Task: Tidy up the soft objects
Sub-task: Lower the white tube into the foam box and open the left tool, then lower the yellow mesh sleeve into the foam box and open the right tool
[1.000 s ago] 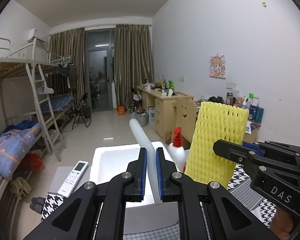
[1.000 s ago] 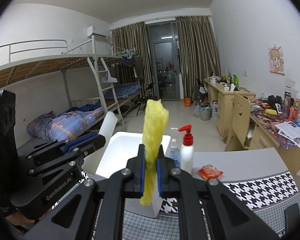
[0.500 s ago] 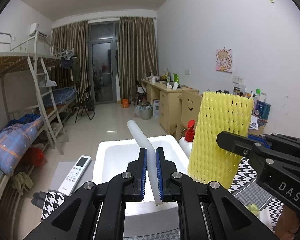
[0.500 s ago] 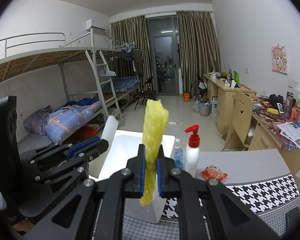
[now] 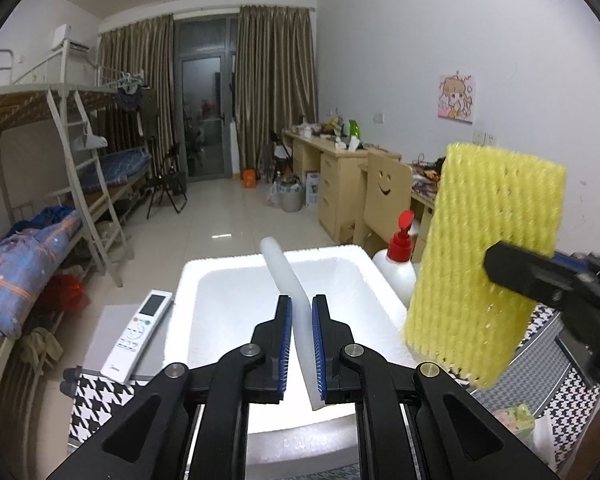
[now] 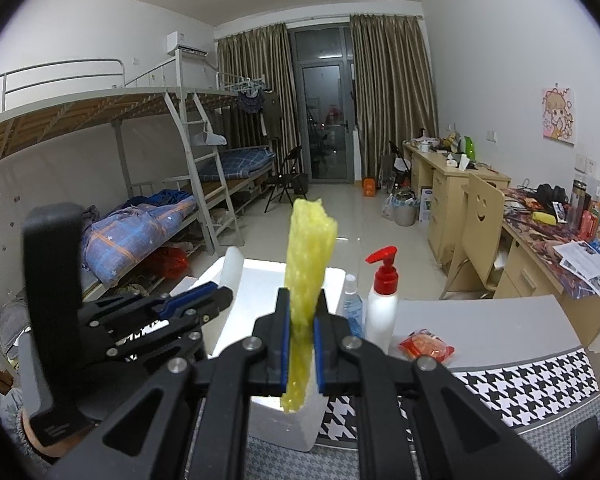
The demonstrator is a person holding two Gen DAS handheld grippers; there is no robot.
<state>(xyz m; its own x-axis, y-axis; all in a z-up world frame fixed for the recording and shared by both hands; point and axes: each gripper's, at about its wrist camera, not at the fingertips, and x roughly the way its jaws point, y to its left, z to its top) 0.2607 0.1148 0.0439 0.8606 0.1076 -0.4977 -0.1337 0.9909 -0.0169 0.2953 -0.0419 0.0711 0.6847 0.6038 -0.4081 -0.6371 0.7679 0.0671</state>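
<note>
Lowering toward the foam box (image 5: 188,280), both jaws stay clamped on white foam tube (image 5: 288,280) and yellow foam net (image 6: 310,256).

Foam net (image 5: 484,264): yellow, ribbed mesh pattern. Foam tube (image 5: 290,292): white. Foam box (image 5: 228,292): white. Left gripper (image 5: 300,344): black, blue pads (image 5: 287,344). Right gripper (image 6: 302,354): black, blue pads. Tablecloth (image 6: 520,380): black-white houndstooth, grey far part. Pump bottle (image 6: 382,316): white, red top. Remote (image 5: 138,336): white. Packet (image 6: 426,346): red-orange. Curtains (image 5: 274,88): brown-gold. Desks (image 6: 444,184): light wood. Bedding (image 6: 136,236): blue plaid, orange lines. Poster (image 5: 456,98): pink cartoon.
</note>
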